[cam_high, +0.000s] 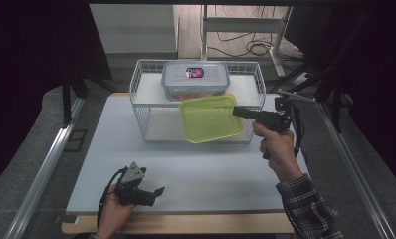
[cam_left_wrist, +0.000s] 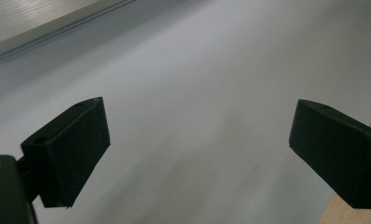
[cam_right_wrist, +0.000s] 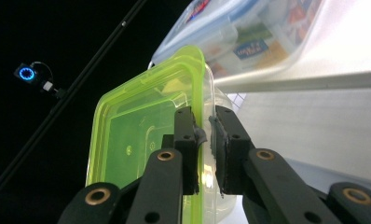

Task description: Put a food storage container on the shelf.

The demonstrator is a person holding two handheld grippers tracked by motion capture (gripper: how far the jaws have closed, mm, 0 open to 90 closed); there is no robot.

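Right hand-held gripper [cam_high: 237, 111] pinches the green-lidded container [cam_high: 210, 118] by its three-o'clock rim, airborne before the wire rack [cam_high: 141, 102]. Keep it level. Left hand-held gripper [cam_high: 156, 192] rests spread on the worktop [cam_high: 211, 174].

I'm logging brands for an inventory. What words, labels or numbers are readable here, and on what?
Round red-and-blue sticker on the clear lidded container: too small to read.
Blue label on its side, right gripper view: blurred, unreadable.
Embossed marks on the green-lidded container: illegible.
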